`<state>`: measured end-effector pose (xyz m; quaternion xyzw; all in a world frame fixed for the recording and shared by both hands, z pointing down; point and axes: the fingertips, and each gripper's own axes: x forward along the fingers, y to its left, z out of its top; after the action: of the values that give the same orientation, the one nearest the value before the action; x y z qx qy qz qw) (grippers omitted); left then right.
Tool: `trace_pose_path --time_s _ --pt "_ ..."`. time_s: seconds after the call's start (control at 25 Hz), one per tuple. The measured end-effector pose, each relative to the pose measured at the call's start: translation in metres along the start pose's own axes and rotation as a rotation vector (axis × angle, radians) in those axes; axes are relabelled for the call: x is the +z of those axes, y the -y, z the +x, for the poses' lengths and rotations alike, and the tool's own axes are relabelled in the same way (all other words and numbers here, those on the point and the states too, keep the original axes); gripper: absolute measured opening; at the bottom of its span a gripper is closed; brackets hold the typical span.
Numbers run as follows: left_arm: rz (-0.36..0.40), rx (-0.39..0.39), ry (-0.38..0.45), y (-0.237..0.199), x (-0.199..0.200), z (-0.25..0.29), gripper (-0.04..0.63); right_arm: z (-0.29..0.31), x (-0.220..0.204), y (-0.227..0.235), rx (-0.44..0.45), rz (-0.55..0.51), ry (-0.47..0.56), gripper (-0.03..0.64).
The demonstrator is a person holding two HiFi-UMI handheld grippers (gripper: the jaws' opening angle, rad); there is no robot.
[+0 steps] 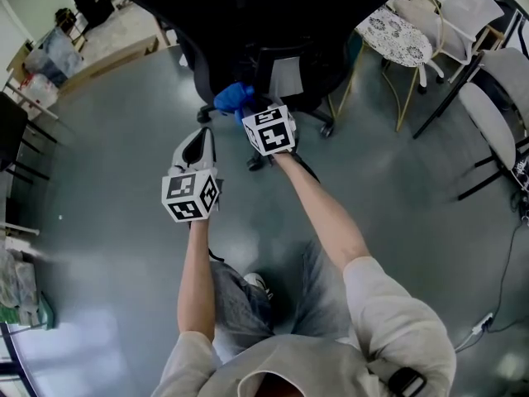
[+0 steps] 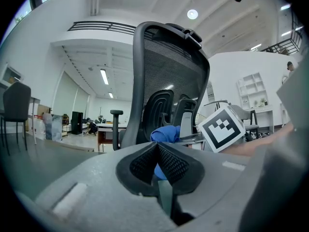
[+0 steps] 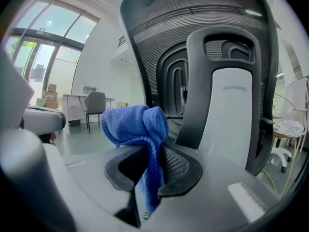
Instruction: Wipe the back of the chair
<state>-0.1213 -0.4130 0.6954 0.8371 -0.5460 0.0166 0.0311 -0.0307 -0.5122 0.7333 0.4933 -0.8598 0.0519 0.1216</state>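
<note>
Both jaws of the left gripper point(image 2: 158, 151) are pressed together with nothing between them, and it hangs low and nearest the person. Further out, the right gripper point(image 3: 153, 164) is clamped on a blue cloth point(image 3: 137, 124), bunched above its jaws. Just beyond the cloth rises the black chair point(image 3: 231, 105), mesh back facing it.

Chair point(image 3: 212, 42): black mesh back, black frame, pale grey centre panel. Cloth point(image 3: 137, 124): solid blue. Left gripper point(image 2: 158, 146) and right gripper point(image 3: 153, 151): grey bodies, black cross-hatched pads point(image 2: 176, 163). Marker cubes point(image 1: 270, 129): white with black square patterns. Floor point(image 1: 107, 155): glossy grey. Stool seat point(image 1: 395, 35): white with dark speckled print; legs point(image 1: 407, 89) gold. Sleeves point(image 1: 397, 304): light grey. Trousers point(image 1: 240, 304): grey denim.
</note>
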Motion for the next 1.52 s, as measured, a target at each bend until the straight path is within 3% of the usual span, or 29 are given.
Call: trace_pose_path --time_s 0.36,0.92,1.32,1.52 --pt "-0.001 -0.02 0.016 0.002 0.004 -0.002 0.005 -0.002 -0.01 0.039 -0.077 0.004 -0.028 0.067" --pt "-0.001 -0.049 0.012 0.021 0.003 0.009 0.005 -0.037 -0.024 0.08 -0.122 -0.02 -0.055 0.067" --pt "0.014 -0.088 -0.001 0.039 0.0 0.019 0.005 -0.061 -0.038 0.142 -0.204 -0.001 -0.089 0.067" --pt "0.016 -0.084 0.0 0.035 0.001 0.019 0.005 -0.068 -0.044 0.189 -0.292 0.044 -0.103 0.067"
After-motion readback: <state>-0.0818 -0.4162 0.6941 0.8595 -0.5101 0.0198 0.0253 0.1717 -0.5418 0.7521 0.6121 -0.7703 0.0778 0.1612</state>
